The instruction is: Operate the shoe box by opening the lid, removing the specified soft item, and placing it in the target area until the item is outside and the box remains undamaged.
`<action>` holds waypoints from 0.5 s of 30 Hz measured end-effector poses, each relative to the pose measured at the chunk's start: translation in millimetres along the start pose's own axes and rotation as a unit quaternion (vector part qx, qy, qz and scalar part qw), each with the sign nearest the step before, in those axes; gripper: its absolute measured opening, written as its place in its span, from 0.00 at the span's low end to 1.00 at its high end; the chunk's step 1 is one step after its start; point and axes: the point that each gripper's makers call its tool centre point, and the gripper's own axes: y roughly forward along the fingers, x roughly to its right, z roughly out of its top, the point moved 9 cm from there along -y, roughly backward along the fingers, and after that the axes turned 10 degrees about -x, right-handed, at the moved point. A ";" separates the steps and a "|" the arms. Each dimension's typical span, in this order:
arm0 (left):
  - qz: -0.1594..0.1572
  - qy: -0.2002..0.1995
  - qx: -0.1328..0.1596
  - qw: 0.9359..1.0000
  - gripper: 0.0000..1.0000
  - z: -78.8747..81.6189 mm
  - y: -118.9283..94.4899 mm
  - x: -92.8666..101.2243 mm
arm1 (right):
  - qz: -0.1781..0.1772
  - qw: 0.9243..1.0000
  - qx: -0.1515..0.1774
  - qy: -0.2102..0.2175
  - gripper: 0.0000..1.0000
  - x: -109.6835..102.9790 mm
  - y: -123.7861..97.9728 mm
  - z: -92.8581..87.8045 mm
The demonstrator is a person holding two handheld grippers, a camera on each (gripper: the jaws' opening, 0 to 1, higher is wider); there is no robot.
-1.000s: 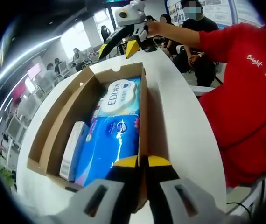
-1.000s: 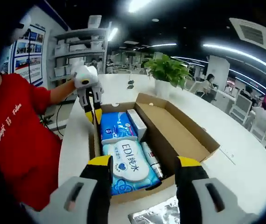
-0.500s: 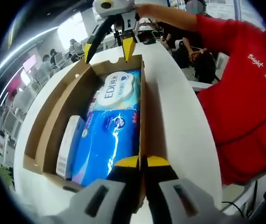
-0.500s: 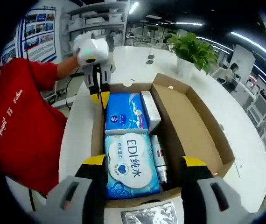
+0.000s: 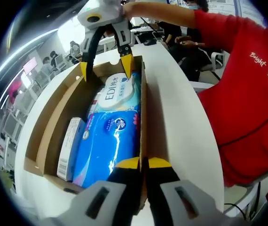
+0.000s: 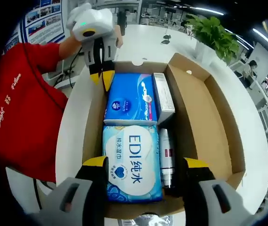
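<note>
Shoe box [image 6: 204,113] lying open, long axis running between our two grippers.
Left gripper [image 5: 139,163] is clamping its wall; right gripper [image 6: 142,162] jaws are hanging apart over the EDI pack [image 6: 133,162].

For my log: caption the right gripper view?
Open right gripper over the wipes pack in the open shoe box.

The shoe box [image 6: 218,127] is plain brown cardboard. A light-blue wipes pack [image 6: 133,162] with a white cloud-shaped label and dark-blue lettering is seen. A tissue pack [image 6: 131,99] is deep blue with white patterning. A slim carton [image 6: 163,92] is white. Gripper [image 5: 143,164] tips are yellow on black; the sleeve [image 5: 247,80] is red with white lettering.
</note>
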 end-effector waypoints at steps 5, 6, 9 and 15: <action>0.000 0.000 0.000 1.000 0.03 1.6 -0.4 1.2 | 0.033 0.999 -0.011 -0.005 0.66 -7.5 6.7 3.5; 0.000 0.000 0.000 1.000 0.03 0.1 0.1 0.1 | 0.034 0.999 -0.014 -0.005 0.66 -8.6 7.8 4.5; 0.002 0.001 0.001 1.000 0.03 1.2 -0.2 1.3 | 0.047 0.998 -0.030 -0.005 0.65 -8.7 14.0 4.5; 0.004 0.002 0.003 1.000 0.03 -1.6 0.2 0.1 | 0.071 0.996 -0.054 -0.005 0.67 -13.7 26.0 7.2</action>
